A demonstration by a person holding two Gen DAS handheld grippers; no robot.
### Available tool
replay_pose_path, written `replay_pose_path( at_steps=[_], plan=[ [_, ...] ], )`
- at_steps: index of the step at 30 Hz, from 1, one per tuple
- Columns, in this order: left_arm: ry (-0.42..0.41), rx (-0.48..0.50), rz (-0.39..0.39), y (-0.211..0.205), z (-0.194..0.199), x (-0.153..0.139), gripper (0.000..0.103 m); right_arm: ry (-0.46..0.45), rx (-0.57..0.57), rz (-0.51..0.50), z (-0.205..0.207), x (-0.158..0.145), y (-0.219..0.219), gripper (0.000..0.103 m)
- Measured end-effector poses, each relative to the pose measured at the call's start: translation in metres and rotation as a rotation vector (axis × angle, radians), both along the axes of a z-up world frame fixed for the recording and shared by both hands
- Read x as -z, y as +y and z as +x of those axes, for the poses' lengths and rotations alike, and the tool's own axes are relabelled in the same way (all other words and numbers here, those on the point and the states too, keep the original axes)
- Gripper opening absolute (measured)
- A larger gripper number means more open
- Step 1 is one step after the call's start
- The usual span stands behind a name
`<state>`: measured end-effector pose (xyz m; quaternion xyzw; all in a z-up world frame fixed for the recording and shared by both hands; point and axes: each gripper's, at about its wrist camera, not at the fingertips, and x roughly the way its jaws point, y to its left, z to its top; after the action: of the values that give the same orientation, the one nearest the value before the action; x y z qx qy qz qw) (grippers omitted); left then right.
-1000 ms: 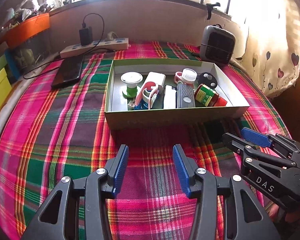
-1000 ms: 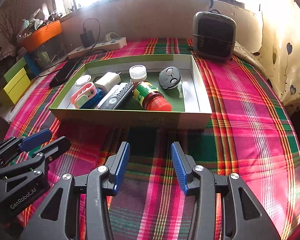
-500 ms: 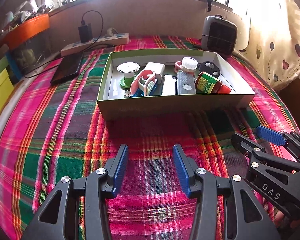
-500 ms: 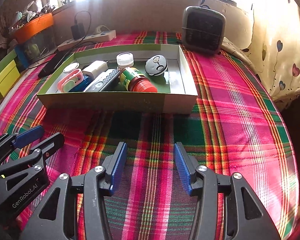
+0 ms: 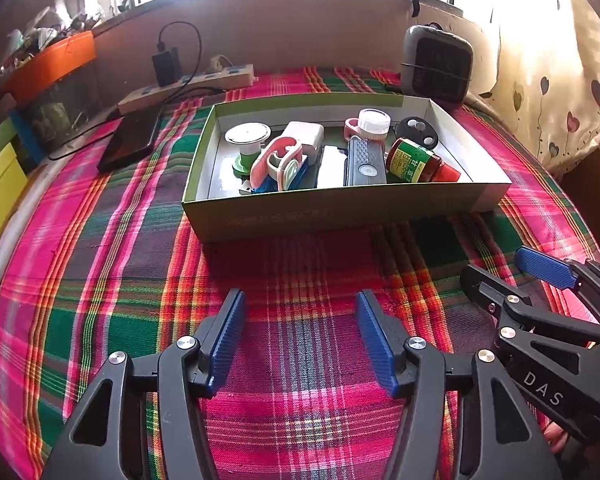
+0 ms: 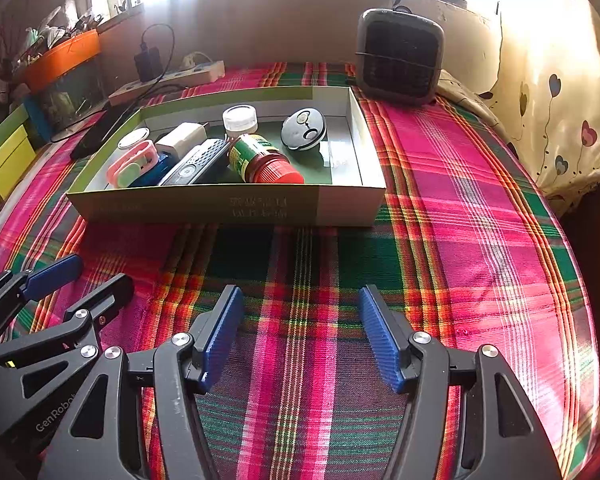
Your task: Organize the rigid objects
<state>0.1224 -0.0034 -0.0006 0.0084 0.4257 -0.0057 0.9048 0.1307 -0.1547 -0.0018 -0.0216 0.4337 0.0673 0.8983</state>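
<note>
A pink-and-green plaid cloth (image 5: 100, 280) carries a shallow green cardboard box (image 5: 340, 208). Inside the box lie a grey remote (image 5: 363, 160) and, right of it, a red-capped jar (image 5: 418, 160). Near the box's front wall, the left gripper (image 5: 298, 334) and right gripper (image 6: 300, 330) have just widened their jaws, holding nothing.

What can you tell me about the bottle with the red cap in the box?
The bottle is a small round one lying on its side in the shallow cardboard box, red ribbed cap pointing toward the near wall. Its body looks dark under a green and yellow label with small print too fine to read. It lies against a dark remote control on one side; a white-capped jar stands just behind it. No gripper is touching it.
</note>
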Motion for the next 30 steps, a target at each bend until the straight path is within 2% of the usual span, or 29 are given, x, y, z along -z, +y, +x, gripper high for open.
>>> replay_pose_path(
  at_steps=[30],
  plan=[
    [0.001, 0.001, 0.009, -0.0020, 0.0005, 0.0007, 0.058, 0.002, -0.008, -0.002, 0.0006, 0.0014, 0.0018, 0.066]
  ],
)
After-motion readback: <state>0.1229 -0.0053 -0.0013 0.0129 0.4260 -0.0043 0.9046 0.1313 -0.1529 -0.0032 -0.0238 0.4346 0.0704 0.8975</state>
